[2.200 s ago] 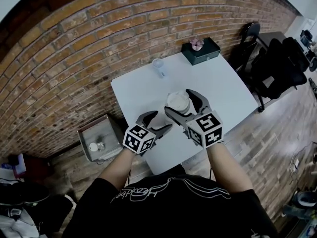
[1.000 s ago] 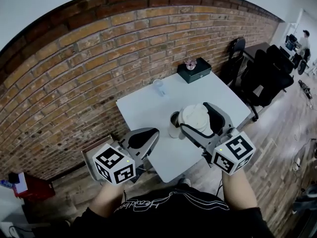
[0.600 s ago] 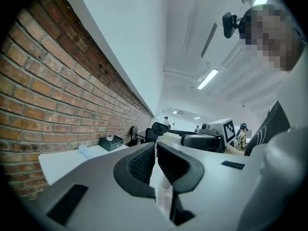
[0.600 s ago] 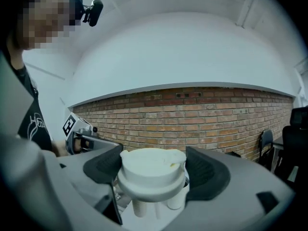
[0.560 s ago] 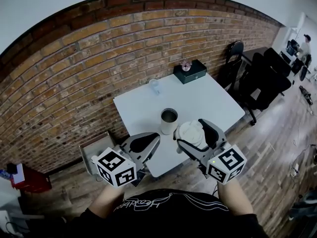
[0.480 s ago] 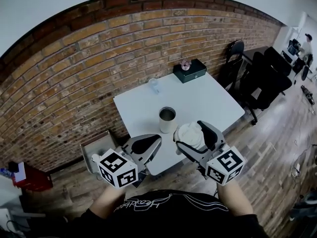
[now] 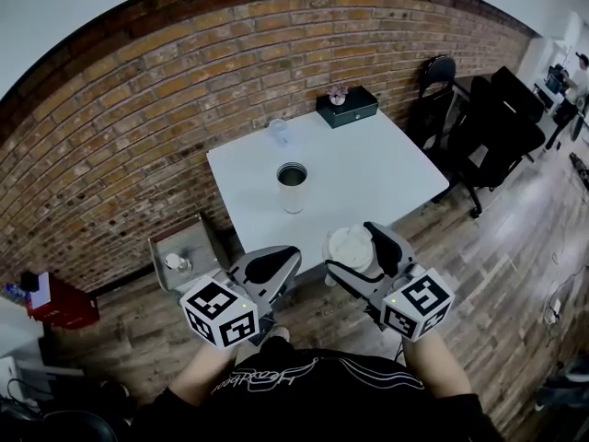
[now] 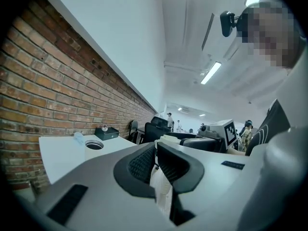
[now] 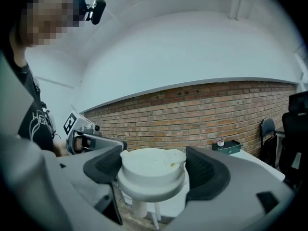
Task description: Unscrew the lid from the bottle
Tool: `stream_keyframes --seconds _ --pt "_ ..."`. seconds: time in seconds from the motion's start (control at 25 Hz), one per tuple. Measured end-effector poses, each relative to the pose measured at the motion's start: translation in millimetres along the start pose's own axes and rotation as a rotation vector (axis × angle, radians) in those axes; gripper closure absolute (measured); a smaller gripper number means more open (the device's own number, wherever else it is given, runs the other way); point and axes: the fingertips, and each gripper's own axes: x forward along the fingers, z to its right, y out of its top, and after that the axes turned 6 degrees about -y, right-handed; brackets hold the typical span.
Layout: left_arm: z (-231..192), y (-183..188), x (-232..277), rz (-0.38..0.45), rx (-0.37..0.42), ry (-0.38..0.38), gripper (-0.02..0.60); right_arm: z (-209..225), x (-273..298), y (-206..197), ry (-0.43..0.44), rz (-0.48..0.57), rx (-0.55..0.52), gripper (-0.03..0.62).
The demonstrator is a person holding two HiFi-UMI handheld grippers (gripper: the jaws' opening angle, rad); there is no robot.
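My right claw (image 7: 357, 247) is clamped on the white lid (image 9: 152, 171), which is already off. My left claw (image 7: 281, 258) is closed on nothing. The bottle (image 7: 292, 184) stands upright and open-mouthed on the desk (image 7: 368, 173), at 11 o'clock from the right claw and 12 o'clock from the left, which looks slightly nearer. I see no brand on lid or bottle; the shirt's script seems too blurred to read.

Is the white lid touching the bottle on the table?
Apart. Head view: the lid sits in the right gripper by the table edge; the open bottle stands alone mid-table.
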Motion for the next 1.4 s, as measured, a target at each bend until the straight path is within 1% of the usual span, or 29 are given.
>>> stream_keyframes --seconds 0.28,0.56,0.76,1.12,1.4 --pt "34 -14 0 0.014 0.0 -0.002 0.541 -9 -33 -11 0.013 -0.004 0.002 0.186" --pt "51 -24 -1 0.012 0.006 -0.016 0.541 -18 -48 -20 0.026 -0.001 0.007 0.186" --pt "55 -27 -3 0.009 0.007 -0.022 0.541 -23 -52 -22 0.029 0.0 -0.013 0.187" --pt "59 -32 -9 0.002 0.018 -0.016 0.541 -29 -56 -30 0.023 -0.013 0.001 0.187" --pt "64 -35 -17 0.009 0.016 -0.011 0.541 -38 -59 -31 0.029 -0.018 -0.007 0.187"
